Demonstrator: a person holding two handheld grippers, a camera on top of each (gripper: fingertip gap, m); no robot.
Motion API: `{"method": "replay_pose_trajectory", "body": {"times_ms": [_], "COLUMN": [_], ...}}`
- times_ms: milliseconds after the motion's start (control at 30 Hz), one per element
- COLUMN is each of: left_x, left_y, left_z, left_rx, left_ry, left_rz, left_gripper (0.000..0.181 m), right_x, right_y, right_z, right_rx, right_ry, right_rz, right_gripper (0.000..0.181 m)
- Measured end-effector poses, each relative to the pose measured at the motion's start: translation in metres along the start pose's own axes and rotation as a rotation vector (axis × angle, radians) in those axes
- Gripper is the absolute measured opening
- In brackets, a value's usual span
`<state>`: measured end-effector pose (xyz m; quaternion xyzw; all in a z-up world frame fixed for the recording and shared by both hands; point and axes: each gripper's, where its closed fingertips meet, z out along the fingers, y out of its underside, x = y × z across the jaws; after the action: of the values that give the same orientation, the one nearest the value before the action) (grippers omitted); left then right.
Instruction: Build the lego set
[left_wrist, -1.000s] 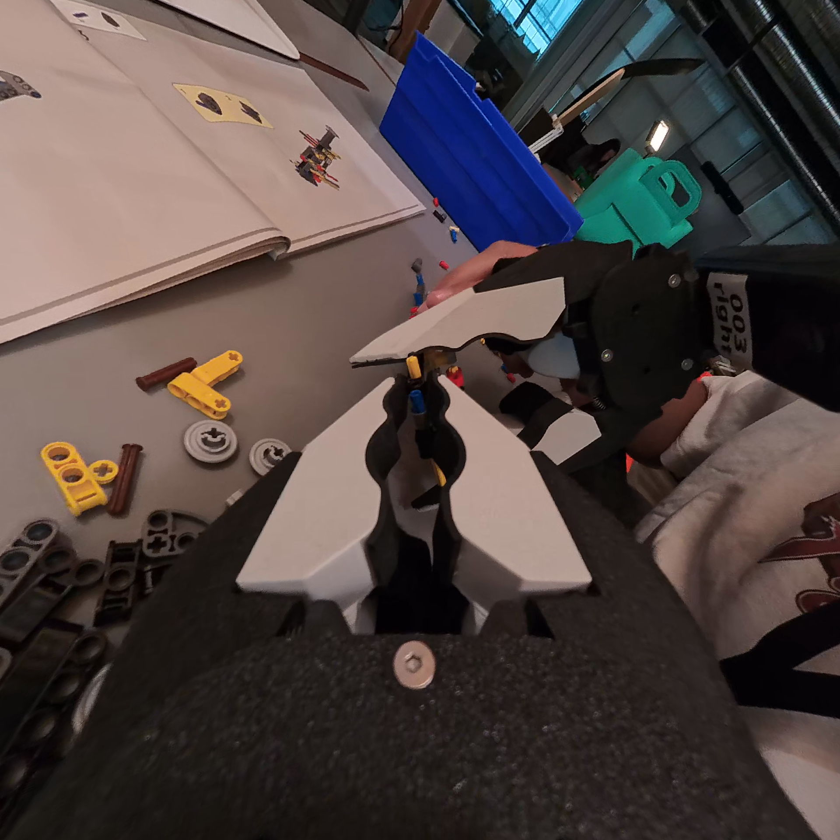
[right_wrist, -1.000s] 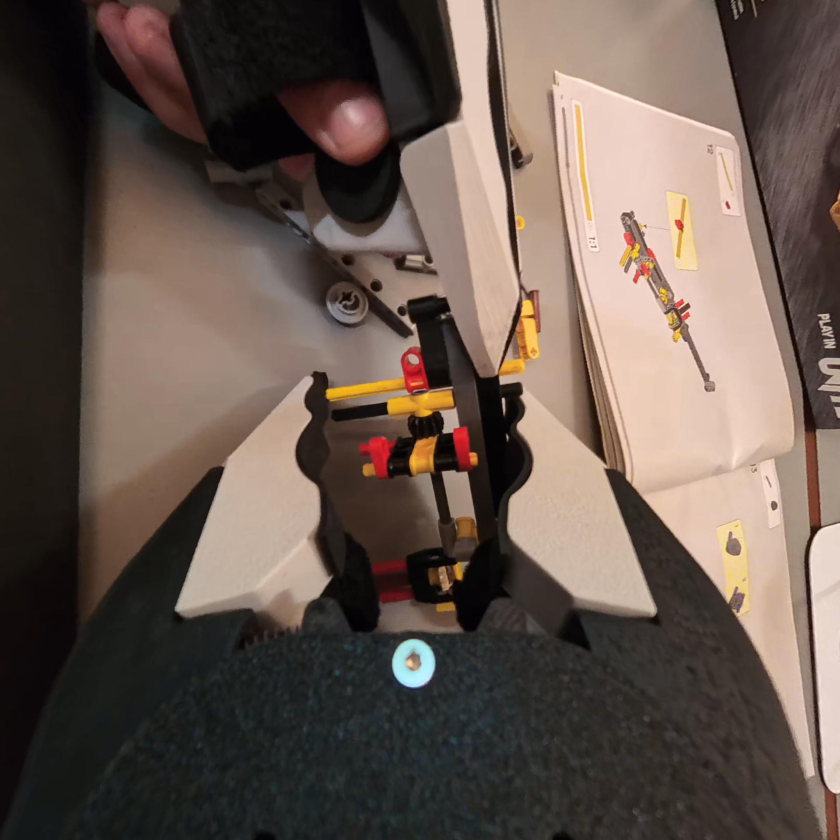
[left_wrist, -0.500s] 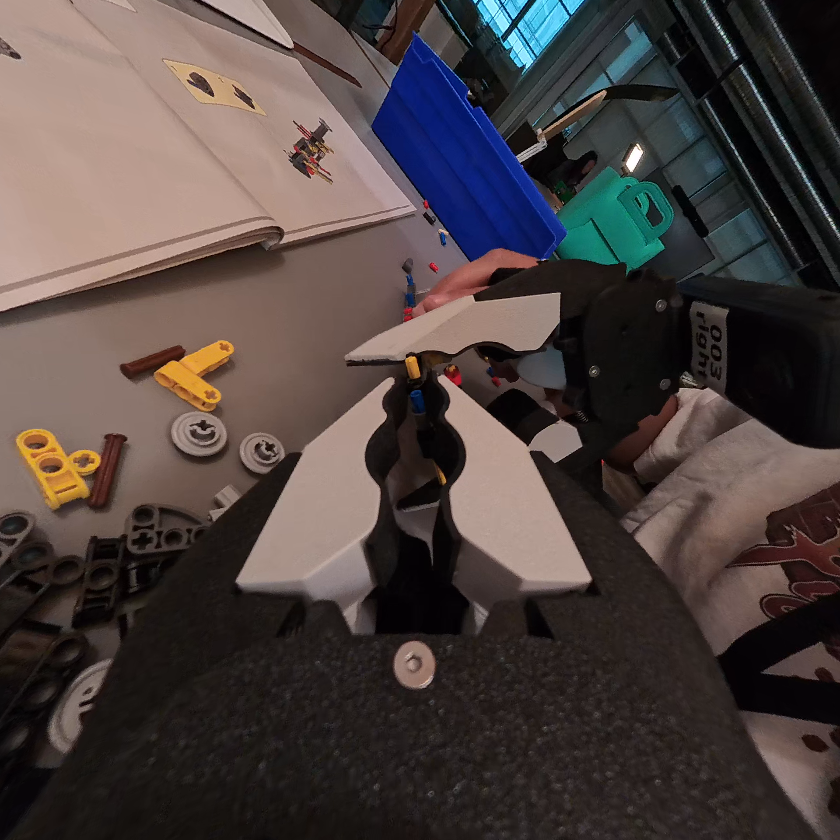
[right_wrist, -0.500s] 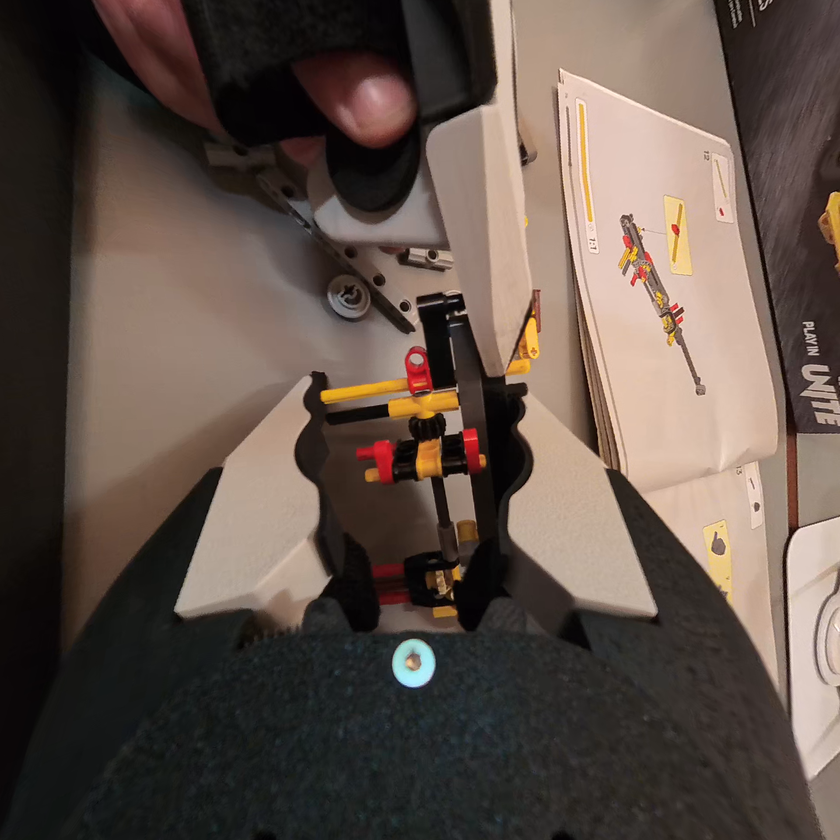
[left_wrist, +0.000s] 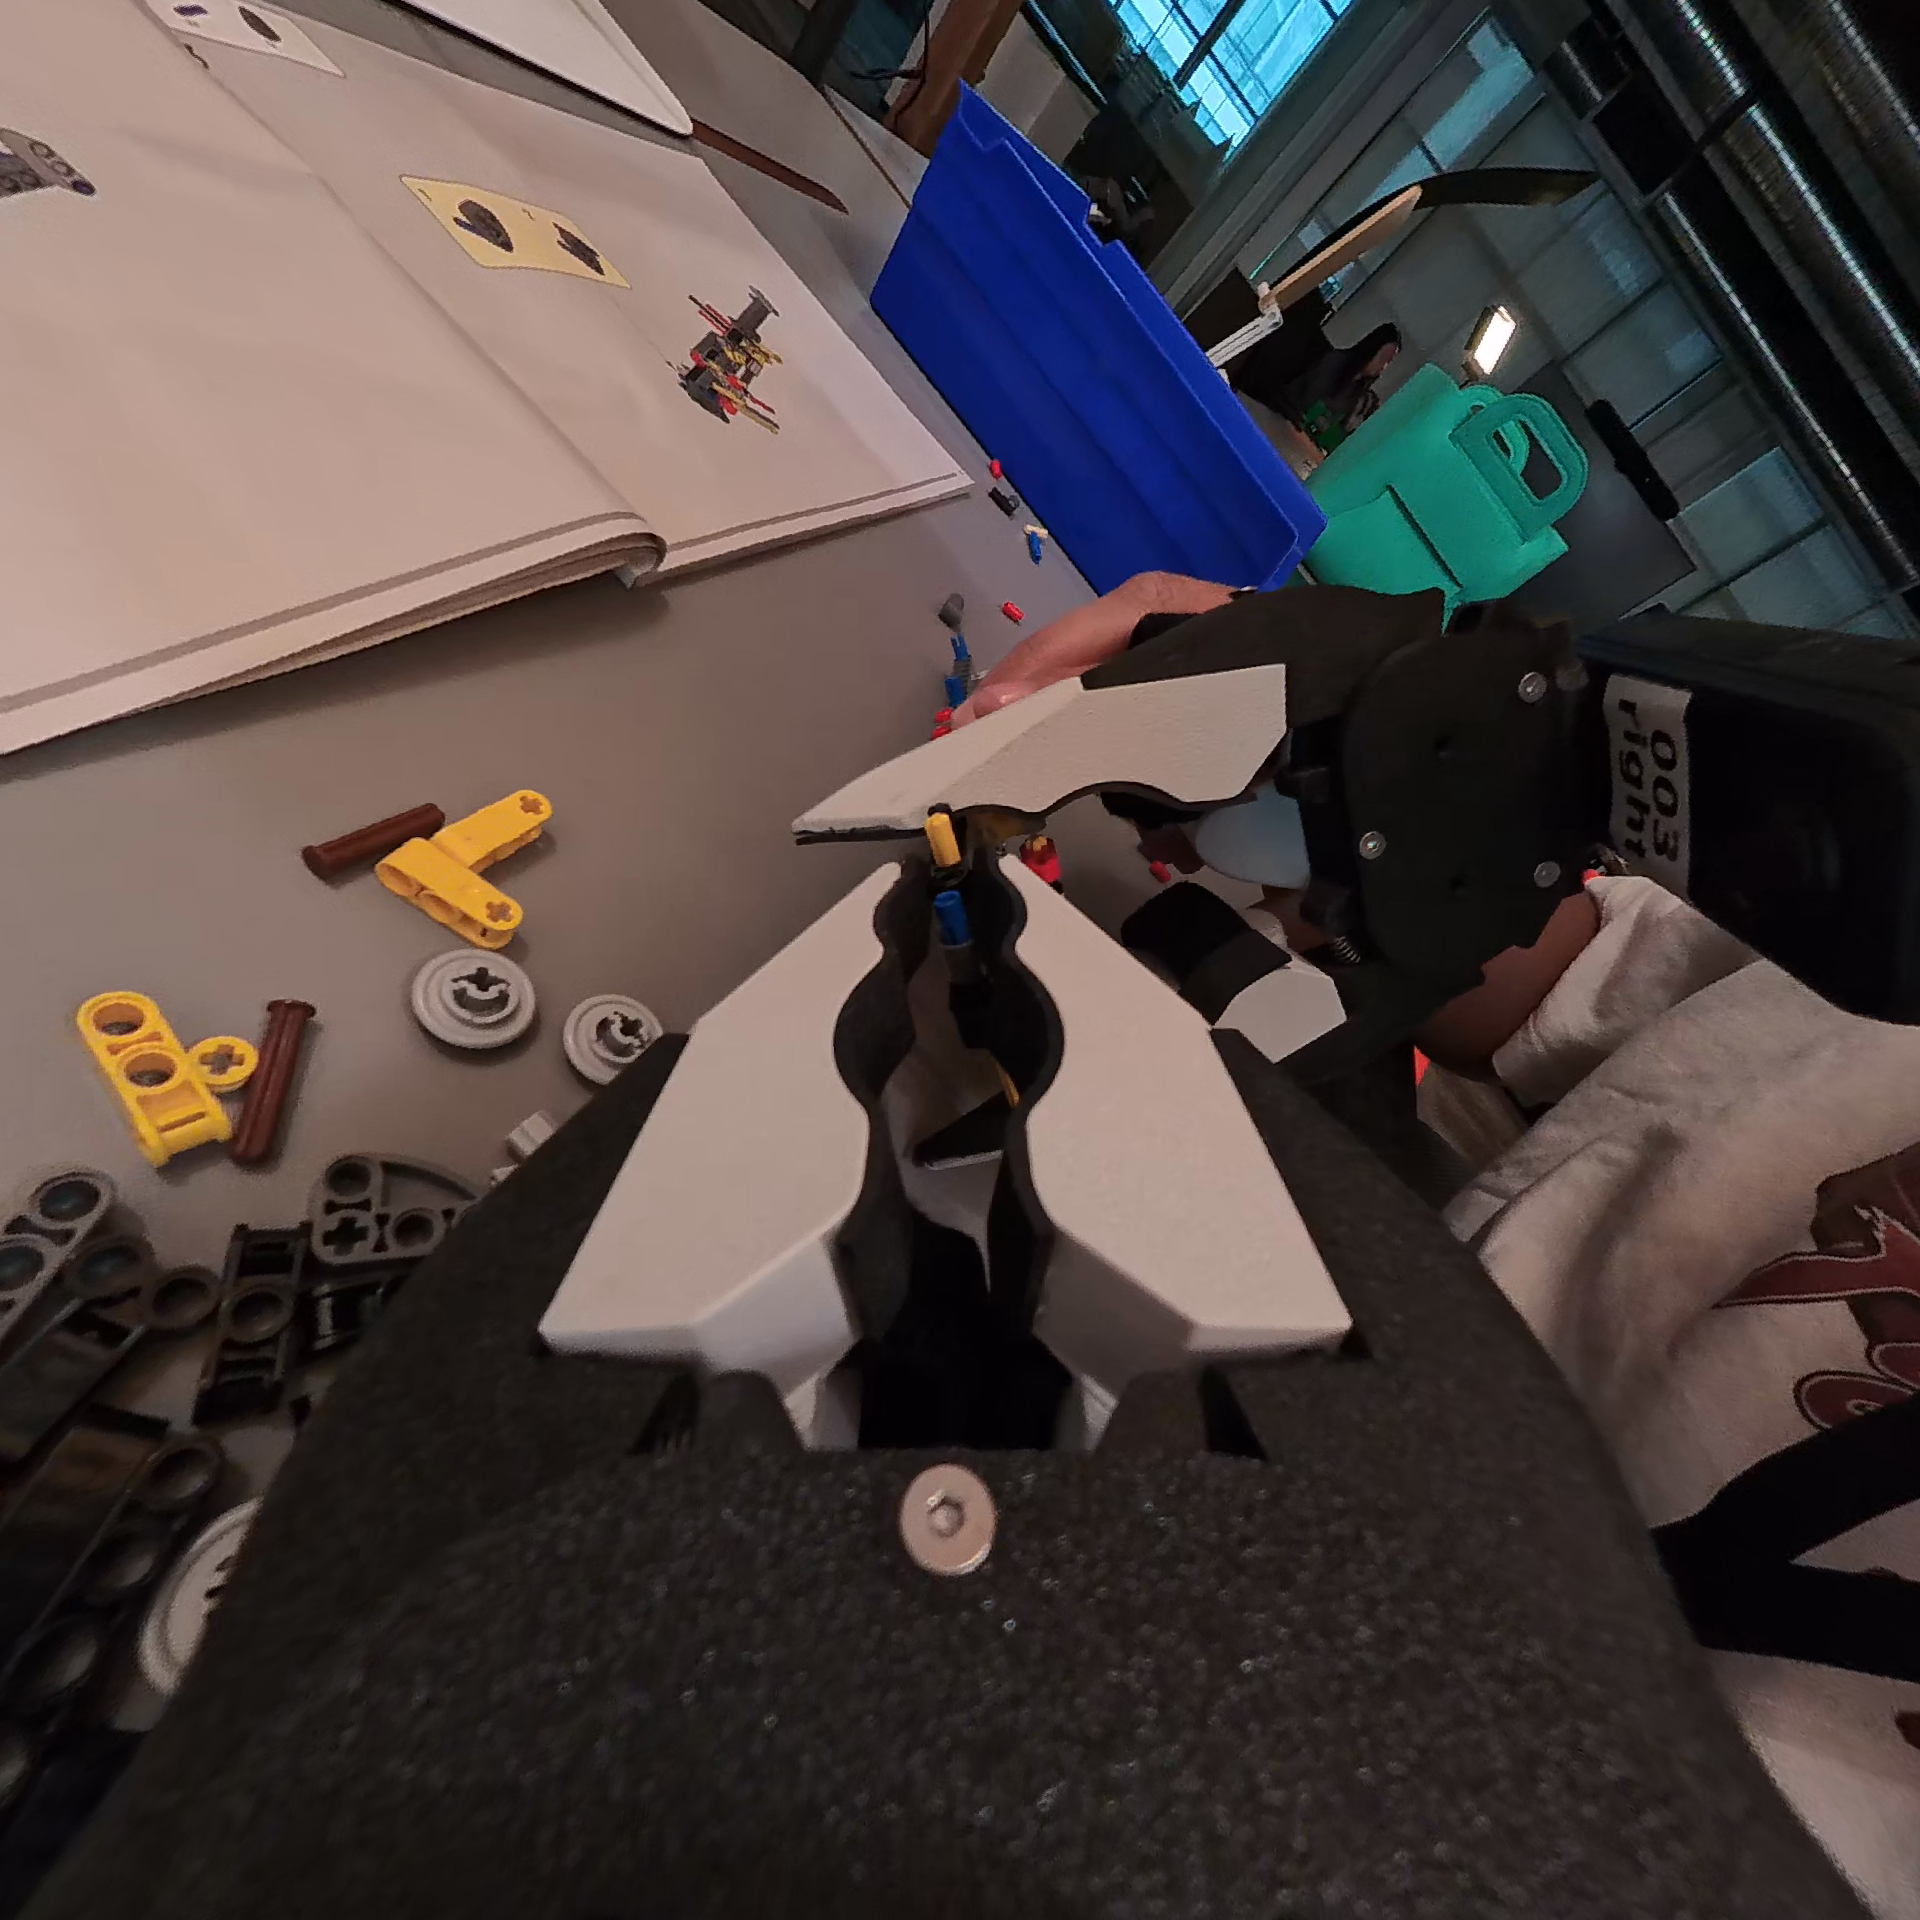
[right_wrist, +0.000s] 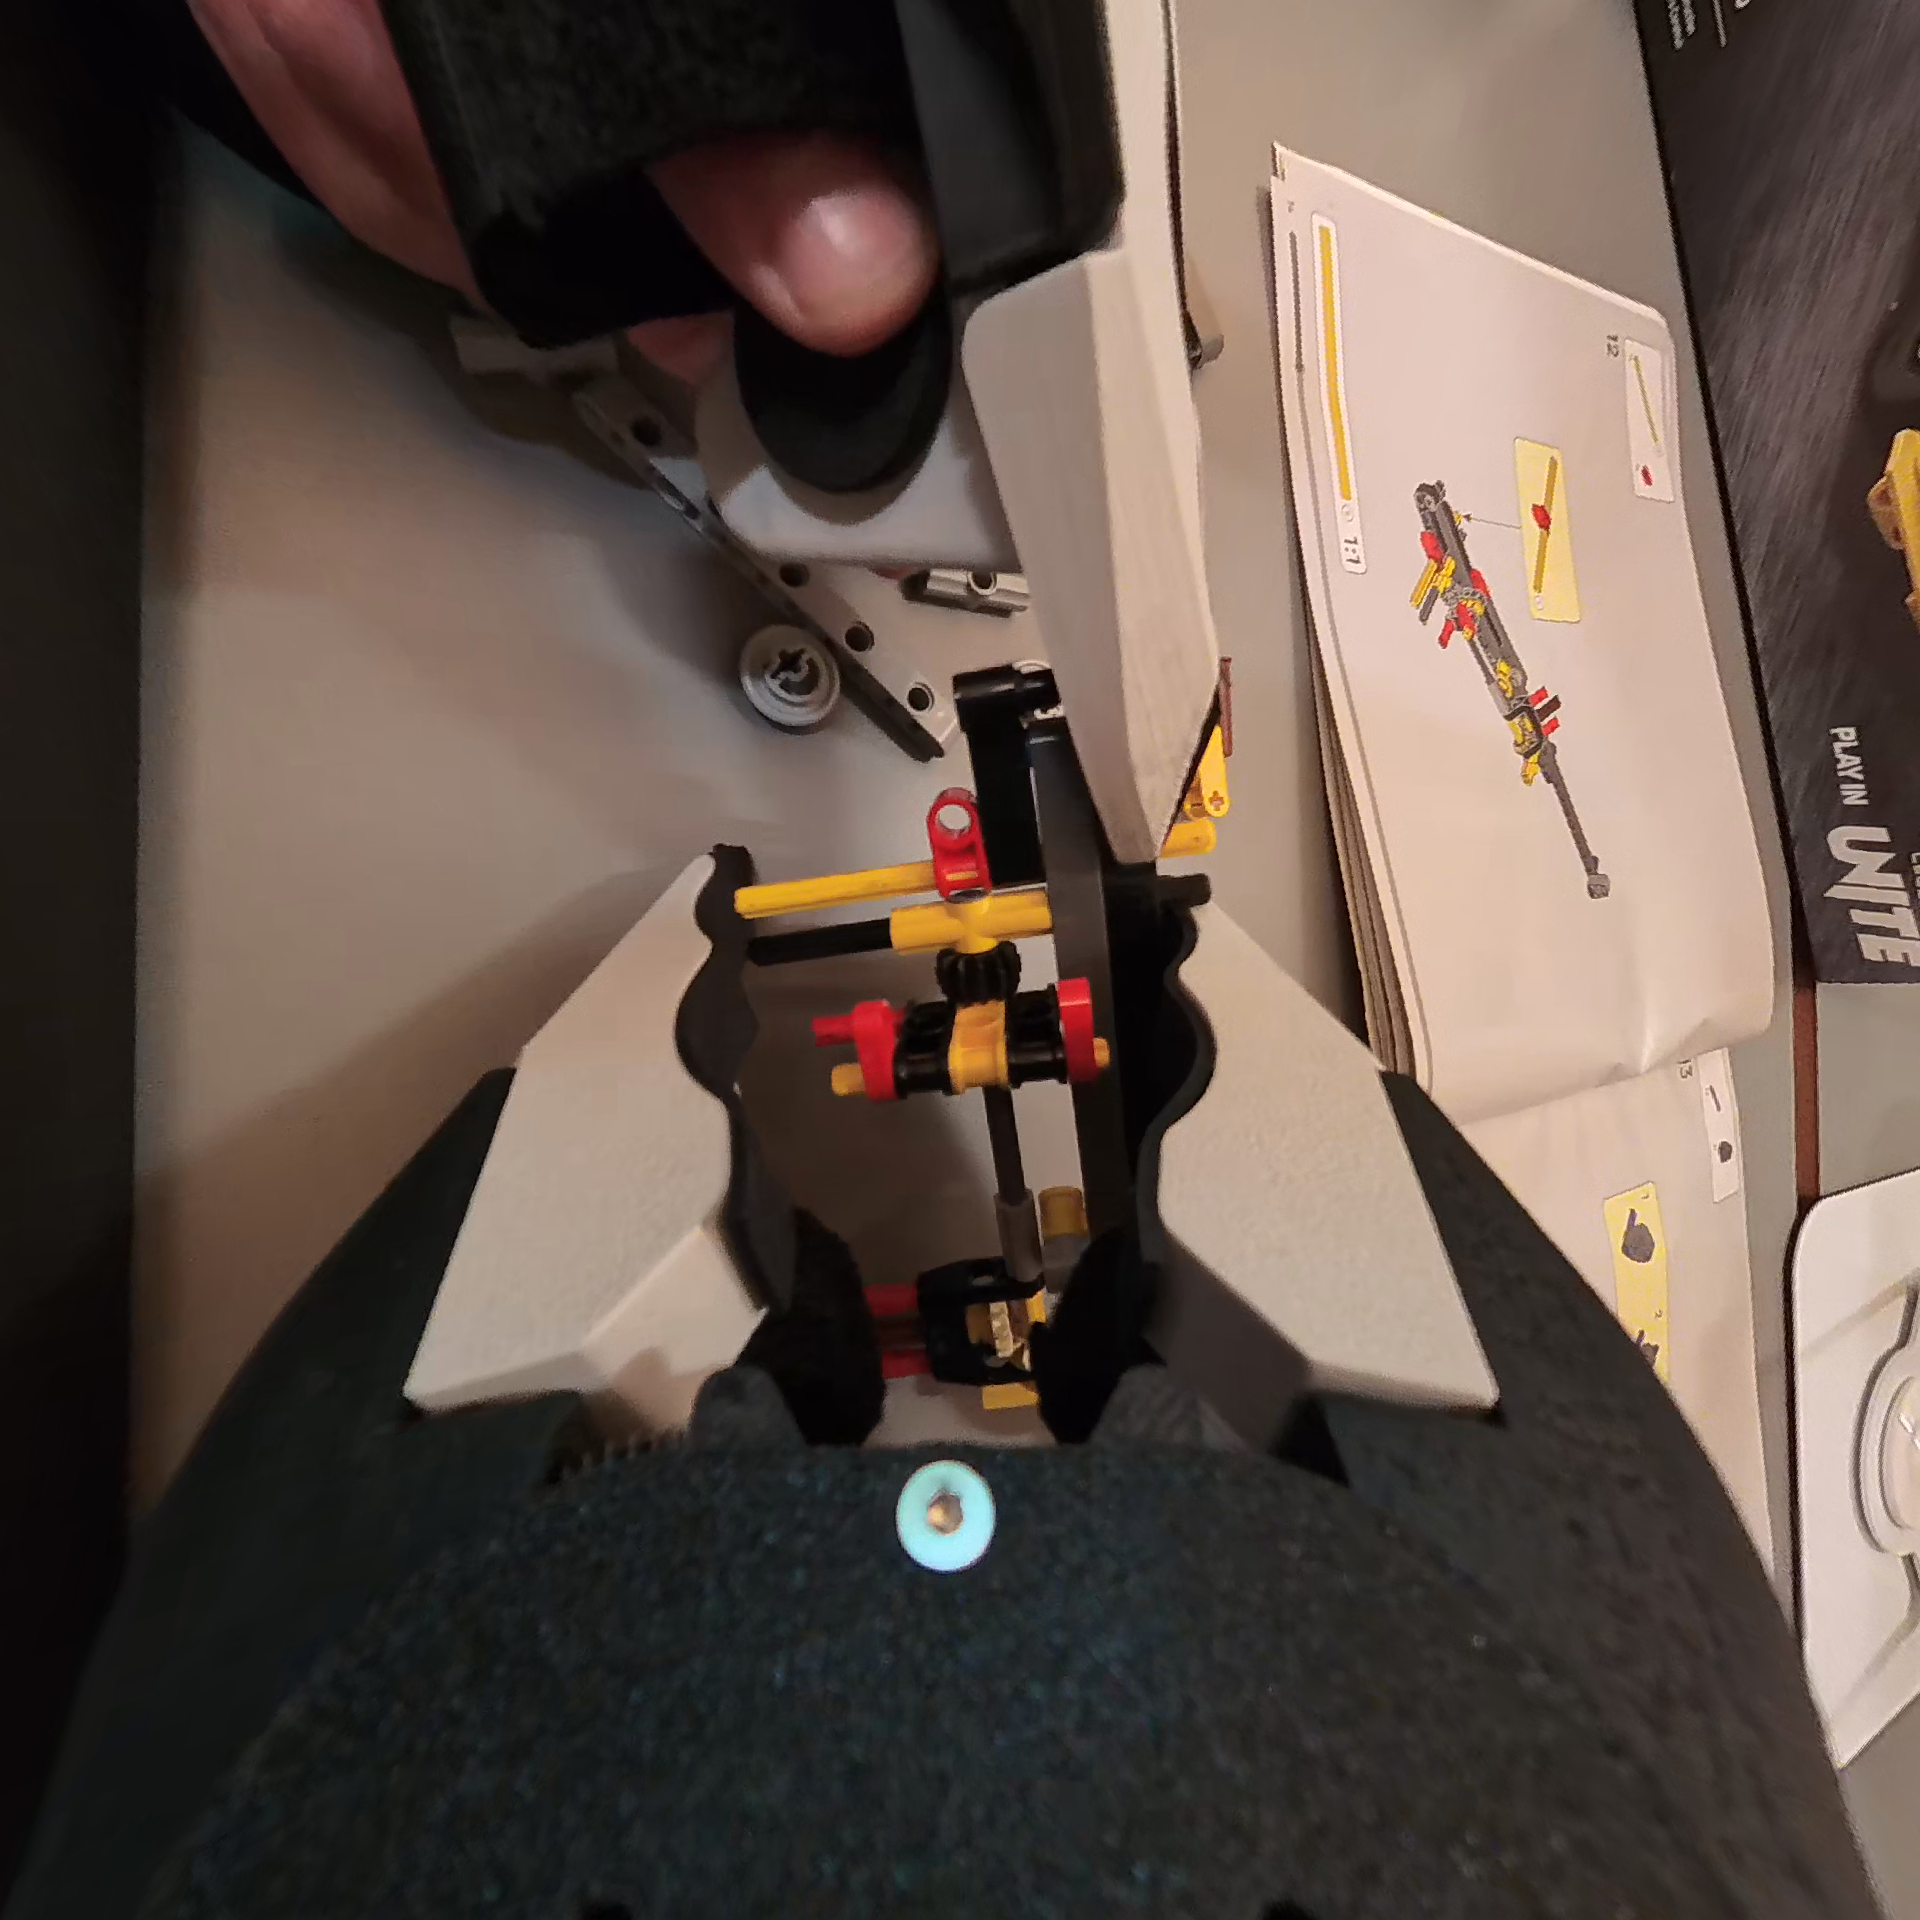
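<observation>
A lego assembly (right_wrist: 977, 1049) has a long black beam, yellow axles, red connectors and a small black gear. My right gripper (right_wrist: 961, 883) is shut on it: the yellow axle ends touch one finger and the black beam lies against the other. My left gripper (left_wrist: 951, 883) is shut on the far end of the same assembly, where a blue pin (left_wrist: 948, 914) and a yellow tip show between its jaws. In the right wrist view the left gripper's finger (right_wrist: 1101, 540) comes in from above over the beam. In the left wrist view the right gripper's finger (left_wrist: 1091, 727) crosses just beyond my fingertips.
An open instruction booklet (left_wrist: 312, 364) (right_wrist: 1507, 675) lies on the grey table. Loose parts lie left of my left gripper: yellow connectors (left_wrist: 457, 873), grey pulleys (left_wrist: 473, 997), black beams (left_wrist: 104, 1299). A blue bin (left_wrist: 1060, 364) stands behind. A grey beam (right_wrist: 769, 582) and a wheel (right_wrist: 787, 686) lie under the hands. One gripper's finger ends stand about 4 cm off the other's.
Both grippers keep their hold on the assembly. The joined pair has drifted a little over the table, and the left gripper now looms closer in the right wrist view.
</observation>
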<state>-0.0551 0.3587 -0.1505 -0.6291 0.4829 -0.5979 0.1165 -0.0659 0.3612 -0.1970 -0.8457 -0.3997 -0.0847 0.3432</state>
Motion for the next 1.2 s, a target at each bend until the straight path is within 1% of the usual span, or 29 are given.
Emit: {"method": "replay_pose_trajectory", "body": {"times_ms": [267,300,333,400,467,500,567,600,667,733,800,833,867,933,967,1000,1067,1133,1167,1200], "left_x": [0.001,0.002,0.001,-0.001,-0.003,-0.003,-0.003,-0.003,-0.004,-0.001,0.005,0.008,0.011,0.017,0.018,0.018,0.017,0.017,0.016,0.014], "left_y": [-0.001,-0.002,-0.004,-0.008,-0.010,-0.009,-0.008,-0.006,-0.005,-0.004,-0.002,-0.001,0.000,0.004,0.006,0.008,0.011,0.014,0.013,0.011], "left_z": [0.000,0.000,0.000,-0.001,0.000,0.000,0.000,0.001,0.001,0.003,0.005,0.007,0.008,0.012,0.013,0.014,0.016,0.017,0.017,0.016], "left_rx": [0.004,0.007,0.011,0.023,0.045,0.047,0.068,0.072,0.096,0.113,0.104,0.099,0.092,0.075,0.069,0.069,0.066,0.050,0.057,0.068], "left_ry": [0.014,0.019,0.011,-0.010,-0.022,-0.029,-0.051,-0.057,-0.081,-0.076,-0.077,-0.077,-0.076,-0.072,-0.076,-0.083,-0.091,-0.096,-0.101,-0.118], "left_rz": [-0.011,-0.015,-0.013,-0.035,-0.135,-0.178,-0.251,-0.281,-0.328,-0.380,-0.378,-0.372,-0.366,-0.358,-0.355,-0.353,-0.335,-0.298,-0.280,-0.266], "left_gripper": [0.006,0.005,0.005,0.006,0.006,0.006,0.006,0.006,0.006,0.006,0.006,0.005,0.006,0.006,0.006,0.006,0.006,0.006,0.008,0.006], "right_x": [0.000,-0.001,-0.002,0.004,0.014,0.012,0.008,0.010,0.008,0.000,-0.006,-0.004,-0.002,-0.001,-0.003,-0.003,-0.003,-0.006,-0.006,-0.002], "right_y": [-0.001,-0.001,-0.001,-0.002,-0.004,-0.006,-0.009,-0.008,0.000,0.006,0.011,0.013,0.015,0.014,0.013,0.017,0.021,0.025,0.026,0.026], "right_z": [-0.002,-0.004,-0.008,-0.020,-0.037,-0.045,-0.058,-0.063,-0.069,-0.067,-0.063,-0.062,-0.061,-0.061,-0.059,-0.057,-0.056,-0.055,-0.055,-0.056], "right_rx": [0.008,0.012,0.022,0.044,0.086,0.116,0.174,0.200,0.227,0.246,0.267,0.283,0.299,0.335,0.335,0.309,0.274,0.201,0.160,0.125], "right_ry": [-0.006,-0.013,-0.013,0.034,0.099,0.087,0.077,0.102,0.099,0.025,-0.040,-0.037,-0.033,-0.048,-0.065,-0.050,-0.046,-0.070,-0.088,-0.090], "right_rz": [0.001,-0.009,-0.015,-0.006,0.081,0.150,0.306,0.398,0.597,0.802,0.924,0.962,0.988,1.018,1.016,1.015,1.006,0.984,0.963,0.944], "right_gripper": [0.078,0.084,0.091,0.093,0.092,0.091,0.085,0.077,0.071,0.061,0.053,0.044,0.035,0.027,0.022,0.013,0.010,0.009,0.009,0.008]}}
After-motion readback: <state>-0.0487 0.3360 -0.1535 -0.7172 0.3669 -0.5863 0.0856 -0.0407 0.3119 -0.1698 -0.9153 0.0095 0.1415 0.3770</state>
